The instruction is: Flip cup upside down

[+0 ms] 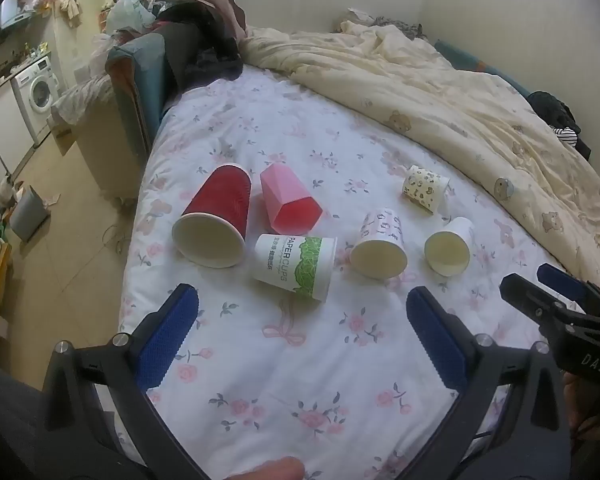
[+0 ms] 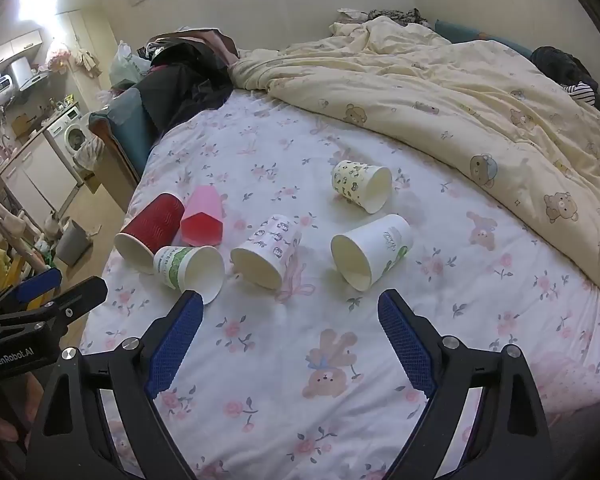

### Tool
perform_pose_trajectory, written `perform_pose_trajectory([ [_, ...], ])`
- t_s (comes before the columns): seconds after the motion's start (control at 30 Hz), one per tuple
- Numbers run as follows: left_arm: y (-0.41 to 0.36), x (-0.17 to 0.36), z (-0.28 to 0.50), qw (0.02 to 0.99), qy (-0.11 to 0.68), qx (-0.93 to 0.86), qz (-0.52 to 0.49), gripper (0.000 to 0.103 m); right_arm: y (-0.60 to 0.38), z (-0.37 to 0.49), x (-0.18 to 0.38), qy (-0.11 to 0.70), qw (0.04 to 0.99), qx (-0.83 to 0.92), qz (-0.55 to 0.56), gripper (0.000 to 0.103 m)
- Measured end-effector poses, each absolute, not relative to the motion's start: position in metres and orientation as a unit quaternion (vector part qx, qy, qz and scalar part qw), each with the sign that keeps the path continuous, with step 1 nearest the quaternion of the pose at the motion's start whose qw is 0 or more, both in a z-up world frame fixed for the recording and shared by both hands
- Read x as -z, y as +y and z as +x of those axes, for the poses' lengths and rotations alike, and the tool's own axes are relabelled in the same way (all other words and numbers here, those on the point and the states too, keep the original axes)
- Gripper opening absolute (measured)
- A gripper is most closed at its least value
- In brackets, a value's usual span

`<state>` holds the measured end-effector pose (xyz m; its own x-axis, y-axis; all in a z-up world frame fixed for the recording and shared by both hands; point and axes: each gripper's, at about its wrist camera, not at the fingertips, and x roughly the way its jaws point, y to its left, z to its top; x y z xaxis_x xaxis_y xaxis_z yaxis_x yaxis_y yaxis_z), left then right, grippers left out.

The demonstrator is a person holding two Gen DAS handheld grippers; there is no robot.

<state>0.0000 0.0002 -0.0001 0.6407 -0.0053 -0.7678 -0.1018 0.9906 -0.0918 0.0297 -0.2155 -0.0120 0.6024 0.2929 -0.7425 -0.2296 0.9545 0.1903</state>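
Several cups lie on their sides on the floral bed sheet (image 1: 300, 360): a red ribbed cup (image 1: 216, 220), a pink faceted cup (image 1: 288, 200), a white-and-green "Paper Cups" cup (image 1: 296, 266), a small printed cup (image 1: 380, 246), a plain white cup (image 1: 450, 248) and a leopard-print cup (image 1: 424, 188). The same cups show in the right wrist view, with the white cup (image 2: 370, 256) and the printed cup (image 2: 266, 252) nearest. My left gripper (image 1: 302, 304) is open and empty, short of the green cup. My right gripper (image 2: 290, 312) is open and empty, short of the cups.
A cream bear-print duvet (image 1: 460, 100) is bunched over the far and right side of the bed. Dark clothes (image 1: 196, 48) are piled at the headboard. The bed's left edge drops to the floor, with a washing machine (image 1: 38, 88) and a bin (image 1: 28, 212) beyond.
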Motion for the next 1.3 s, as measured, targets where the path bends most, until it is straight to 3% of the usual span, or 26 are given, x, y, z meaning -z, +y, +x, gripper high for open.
perform_pose_trajectory([
  [1.3,-0.0007,-0.0022,-0.0007,0.904,0.421,-0.028,-0.060,0.103,-0.2157,0.0320,0.0165,0.432,0.886,-0.156,0.056,0.092],
])
